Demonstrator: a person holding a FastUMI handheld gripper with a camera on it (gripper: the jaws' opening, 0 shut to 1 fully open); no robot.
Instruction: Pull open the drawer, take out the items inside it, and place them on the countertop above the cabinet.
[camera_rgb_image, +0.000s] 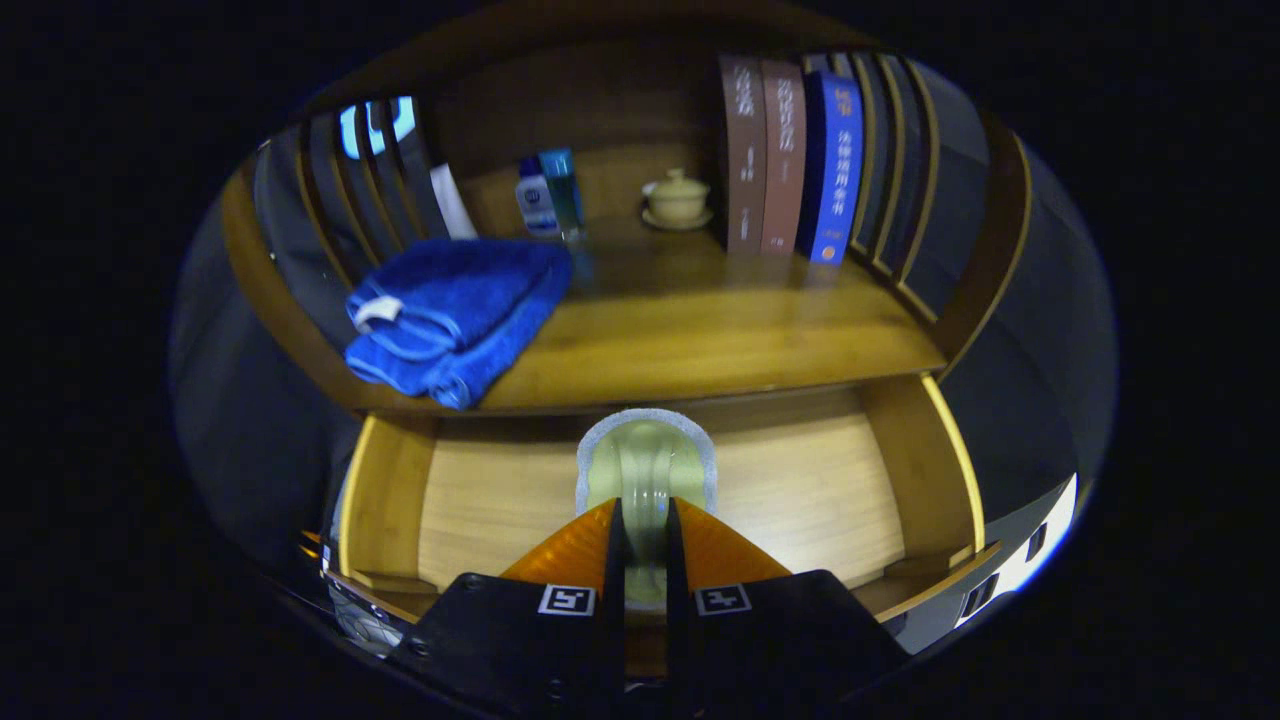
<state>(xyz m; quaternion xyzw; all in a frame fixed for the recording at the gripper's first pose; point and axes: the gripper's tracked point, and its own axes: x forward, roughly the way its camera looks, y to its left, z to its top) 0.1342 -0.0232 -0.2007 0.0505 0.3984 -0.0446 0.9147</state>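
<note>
While the two fingers of the gripper (646, 545) stand close together, they pinch a pale green object (645, 470) between them, both pressing on its narrow lower part; it looks smooth and glossy, rounded at the top like an arch, with a grainy white rim around its edge (what it is exactly I cannot tell). It sits over the open drawer (400, 500), whose floor and side walls are light, fine-grained wood; no other item is visible on the lit floor of the drawer beside the fingers. Beyond it lies the countertop (720, 340), a darker polished wood that reflects what stands on it; a folded blue towel (455, 315), thick and fuzzy with a small white tag, rests on its left part, overhanging the front edge; farther back stand two small bottles (548, 195), a cream lidded cup on a saucer (677, 200), and three upright books (790, 155), two brown and one blue, against slatted wooden sides (880, 160).
</note>
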